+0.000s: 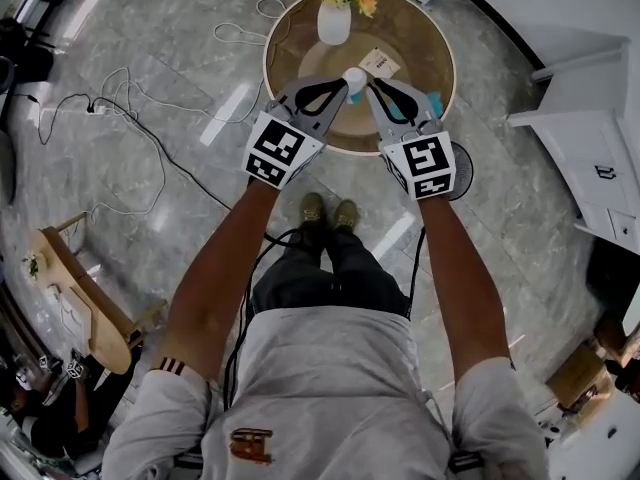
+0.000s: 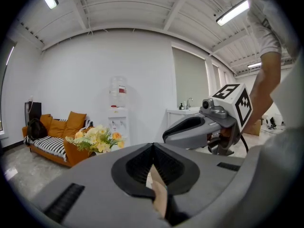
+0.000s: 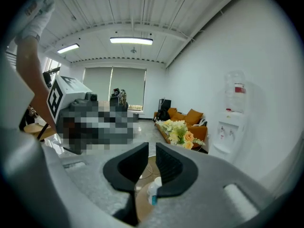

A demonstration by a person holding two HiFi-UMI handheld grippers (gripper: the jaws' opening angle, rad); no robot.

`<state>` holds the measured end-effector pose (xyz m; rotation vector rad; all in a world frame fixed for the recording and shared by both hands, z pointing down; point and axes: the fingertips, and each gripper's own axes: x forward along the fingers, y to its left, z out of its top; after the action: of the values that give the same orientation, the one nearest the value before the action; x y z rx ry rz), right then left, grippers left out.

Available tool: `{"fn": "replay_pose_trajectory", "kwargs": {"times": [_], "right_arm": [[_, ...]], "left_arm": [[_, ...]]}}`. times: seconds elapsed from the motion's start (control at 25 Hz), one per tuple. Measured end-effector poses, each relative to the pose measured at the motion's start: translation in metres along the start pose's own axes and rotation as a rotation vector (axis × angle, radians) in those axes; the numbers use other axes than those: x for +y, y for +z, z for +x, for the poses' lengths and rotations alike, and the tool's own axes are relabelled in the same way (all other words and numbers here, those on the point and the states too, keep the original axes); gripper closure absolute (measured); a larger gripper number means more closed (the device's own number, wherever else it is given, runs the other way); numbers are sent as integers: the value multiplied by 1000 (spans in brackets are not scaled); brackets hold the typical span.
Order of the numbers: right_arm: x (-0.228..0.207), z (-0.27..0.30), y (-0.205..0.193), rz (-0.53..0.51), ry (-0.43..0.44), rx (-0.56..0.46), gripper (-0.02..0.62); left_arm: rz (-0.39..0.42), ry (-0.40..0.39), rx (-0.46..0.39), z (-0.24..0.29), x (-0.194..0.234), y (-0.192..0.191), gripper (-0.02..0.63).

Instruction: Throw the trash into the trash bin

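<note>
**Small white bottle on the round table, a gripper on either side of it.**
The bottle stands mid-table, with a vase of flowers at its 11 o'clock and a card at its 2 o'clock. The left gripper is at its 8 o'clock, jaws pressed together and empty. The right gripper is at its 4 o'clock, jaws a slit apart with nothing between them.

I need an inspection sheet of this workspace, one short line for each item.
Surface: round wooden table, light brown.
Job's things: small white bottle on the table; no trash bin recognised.
Clutter: vase of flowers, paper card.
Grippers: left gripper jaws together; right gripper jaws slightly apart, gripping nothing.
Cables: white cables loose on the floor, left of the table.
Surroundings: white cabinet, orange sofa, water dispenser.
</note>
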<state>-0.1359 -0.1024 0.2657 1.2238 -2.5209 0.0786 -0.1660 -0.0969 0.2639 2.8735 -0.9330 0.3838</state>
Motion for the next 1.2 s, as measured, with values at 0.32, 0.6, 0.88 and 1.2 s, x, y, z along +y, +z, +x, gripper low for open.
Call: {"fn": "replay_pose_trajectory", "kwargs": {"times": [0.32,0.6,0.88,1.2], "right_arm": [[-16,48,-44,14,6,100,449],[-21,89,-89,30,19,196,389],[-26,117,-136,31,15,284,370],[-26,142,-175,3,7,418,360]], "left_arm": [[-19,-22,52,28,25,-39,607],[-46,-50,82,42,42,-66,607],[-44,-74,108,57,52,-89,607],[-43,-98,126,57,60,-104,607]]}}
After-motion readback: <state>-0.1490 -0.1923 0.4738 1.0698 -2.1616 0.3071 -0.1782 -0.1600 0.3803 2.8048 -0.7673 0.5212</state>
